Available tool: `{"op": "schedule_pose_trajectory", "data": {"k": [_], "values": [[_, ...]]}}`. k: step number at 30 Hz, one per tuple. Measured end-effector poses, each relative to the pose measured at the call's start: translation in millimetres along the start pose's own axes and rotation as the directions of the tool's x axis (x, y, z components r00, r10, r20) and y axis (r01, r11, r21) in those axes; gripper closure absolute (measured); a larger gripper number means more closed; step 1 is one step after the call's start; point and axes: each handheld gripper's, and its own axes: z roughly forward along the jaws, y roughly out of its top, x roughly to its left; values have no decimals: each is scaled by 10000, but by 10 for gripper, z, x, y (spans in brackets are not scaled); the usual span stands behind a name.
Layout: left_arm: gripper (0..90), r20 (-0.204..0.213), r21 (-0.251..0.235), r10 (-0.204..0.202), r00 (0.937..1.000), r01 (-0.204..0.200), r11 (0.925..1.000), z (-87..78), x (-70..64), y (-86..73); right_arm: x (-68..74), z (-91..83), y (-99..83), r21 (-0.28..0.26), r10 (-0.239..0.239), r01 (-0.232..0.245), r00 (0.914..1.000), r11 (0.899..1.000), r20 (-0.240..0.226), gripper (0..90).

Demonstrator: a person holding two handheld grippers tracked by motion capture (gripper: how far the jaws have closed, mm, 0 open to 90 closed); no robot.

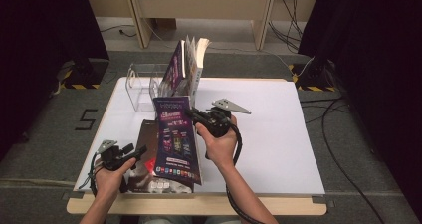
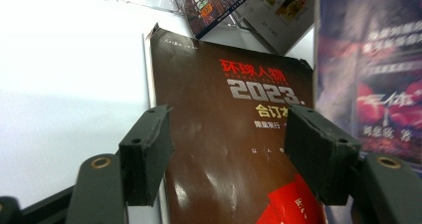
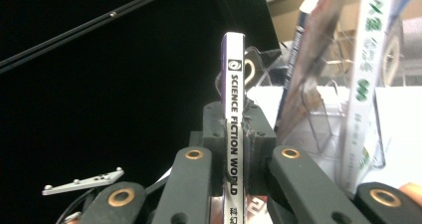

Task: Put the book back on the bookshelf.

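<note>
Purple magazine (image 1: 174, 137) is pinched by its spine in the right claw (image 1: 193, 114), lifted off the desk (image 1: 268, 134) short of the clear rack (image 1: 144, 87). Left claw (image 1: 135, 151) hangs spread over the brown book (image 2: 224, 149), unshelved.

From my remote seat, the brown paperback book (image 2: 224, 149) has a glossy cover (light glints off it). The purple paper magazine (image 1: 174, 137) looks glossy too, I think. The clear plastic book rack (image 1: 142, 87) shines; the white tabletop (image 1: 268, 134) is matt.
</note>
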Motion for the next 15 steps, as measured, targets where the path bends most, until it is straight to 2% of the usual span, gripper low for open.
{"op": "schedule_pose_trajectory", "data": {"k": [3,9,12,15], "values": [[347,-101,-8,25,9999,-25,10000,-5,16,-2,61,-14,28,-153,-142,141,9998,9998,-108,832],[348,-192,-83,-23,9998,21,10000,-11,31,-4,191,-61,133,-781,-517,498,9984,9957,-224,832],[347,-206,-119,-27,9998,25,9999,-14,31,-7,236,-76,210,-1131,-547,515,9982,9922,-249,832],[347,-264,-163,-23,9996,19,9999,-17,41,-6,285,-91,283,-1536,-831,813,9965,9848,-53,832]]}}
